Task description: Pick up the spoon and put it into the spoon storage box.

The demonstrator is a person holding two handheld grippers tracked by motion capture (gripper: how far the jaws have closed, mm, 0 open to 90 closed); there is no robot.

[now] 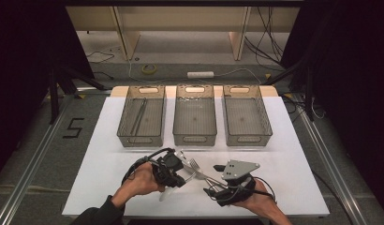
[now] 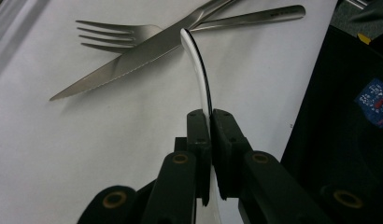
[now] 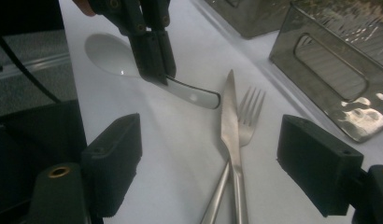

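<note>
On a white worktop (image 1: 284, 154) fronted by three clear bins (image 1: 195, 121), the left tool (image 2: 210, 122) stands clamped on the handle of a white spoon (image 3: 133, 70), at about 7 o'clock from the middle bin; judging by the edge-on grip, a slow, level lift should keep the smooth handle from slipping or striking the knife (image 2: 133, 56) and fork (image 2: 119, 33) crossed just beyond. The left hand (image 1: 141, 180) angles in from 7 o'clock, while the right tool (image 3: 208, 161) waits at 5 o'clock, its jaws wide apart over the cutlery.
</note>
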